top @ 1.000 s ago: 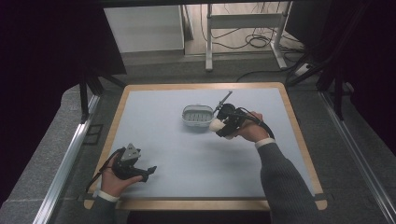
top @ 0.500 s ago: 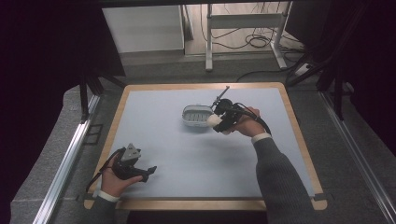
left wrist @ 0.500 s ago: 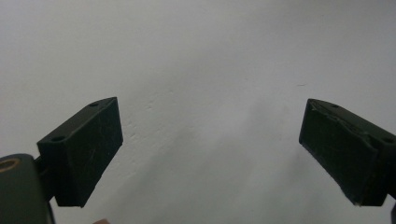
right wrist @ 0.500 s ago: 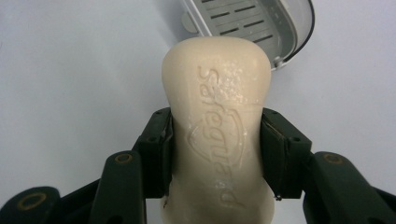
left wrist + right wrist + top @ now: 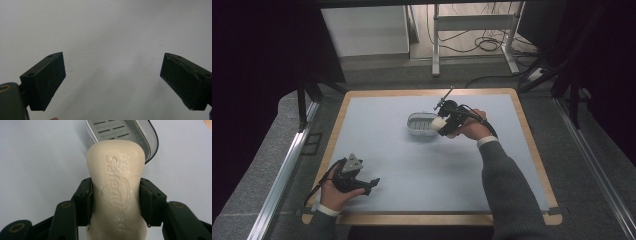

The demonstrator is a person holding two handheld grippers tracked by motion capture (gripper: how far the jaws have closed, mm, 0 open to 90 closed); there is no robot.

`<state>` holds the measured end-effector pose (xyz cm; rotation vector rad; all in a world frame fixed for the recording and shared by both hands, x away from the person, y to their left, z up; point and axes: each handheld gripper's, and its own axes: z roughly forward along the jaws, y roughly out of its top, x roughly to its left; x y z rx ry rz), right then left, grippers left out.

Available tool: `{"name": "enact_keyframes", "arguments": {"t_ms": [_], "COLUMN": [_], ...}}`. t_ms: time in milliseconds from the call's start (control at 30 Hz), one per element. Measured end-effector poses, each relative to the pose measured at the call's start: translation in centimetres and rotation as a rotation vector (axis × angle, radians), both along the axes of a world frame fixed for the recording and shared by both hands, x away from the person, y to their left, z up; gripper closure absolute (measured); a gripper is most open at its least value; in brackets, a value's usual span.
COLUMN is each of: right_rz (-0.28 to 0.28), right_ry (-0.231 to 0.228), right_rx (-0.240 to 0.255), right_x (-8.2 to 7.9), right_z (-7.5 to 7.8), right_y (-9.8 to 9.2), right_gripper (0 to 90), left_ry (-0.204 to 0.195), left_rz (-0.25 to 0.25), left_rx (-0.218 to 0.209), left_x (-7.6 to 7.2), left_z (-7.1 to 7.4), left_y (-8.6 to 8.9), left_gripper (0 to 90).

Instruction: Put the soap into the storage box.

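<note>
A wide table (image 5: pixel 382 150) with a pale blue-grey top and a wooden rim fills the scene, seen from above. A person's two forearms reach in from the near edge, each hand holding a two-jaw gripper.

Near the middle of the far half sits a small grey soap dish (image 5: pixel 419 125) with a slotted insert. The right gripper (image 5: pixel 443 125) hovers at the dish's right edge, its jaws pinching a cream bar of soap (image 5: pixel 438 123). In the right gripper view, the soap (image 5: pixel 117 187) is clamped across its narrowed waist, with its rounded end pointing toward the dish (image 5: pixel 140 132) just beyond it (a brand name is embossed down the bar's face).

The left gripper (image 5: pixel 371 183) rests low near the table's front left corner, well apart from the dish. Its jaws are spread wide with nothing between them, only bare tabletop in its own view.

The soap looks light, stiff and smooth, so probably slippery, and soft enough to dent under hard pressure. The waist seems the best place to grip, since the wider ends would stop it sliding out.
</note>
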<state>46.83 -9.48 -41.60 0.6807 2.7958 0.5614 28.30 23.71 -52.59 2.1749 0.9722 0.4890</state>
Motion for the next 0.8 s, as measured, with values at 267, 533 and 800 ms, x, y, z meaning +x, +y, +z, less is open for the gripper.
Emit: {"name": "enact_keyframes", "arguments": {"t_ms": [267,533,800], "right_rz": [0.013,0.027,0.050], "right_ry": [-0.004,-0.002,-0.006], "right_rx": [-0.011,-0.020,-0.020], "right_x": [0.7,1.7,2.6], "right_z": [0.0,-0.2,-0.6], "right_y": [0.7,1.2,1.9], "right_gripper": [49.0,48.9,48.9], "left_ry": [-0.001,0.002,0.005], "left_rz": [-0.001,-0.002,-0.003], "left_rx": [-0.001,0.000,0.001], "left_x": [0.0,0.0,0.0], "left_z": [0.0,0.0,-0.1], "left_y": [0.0,0.0,-0.1], "left_gripper": [6.6,6.6,6.6]}}
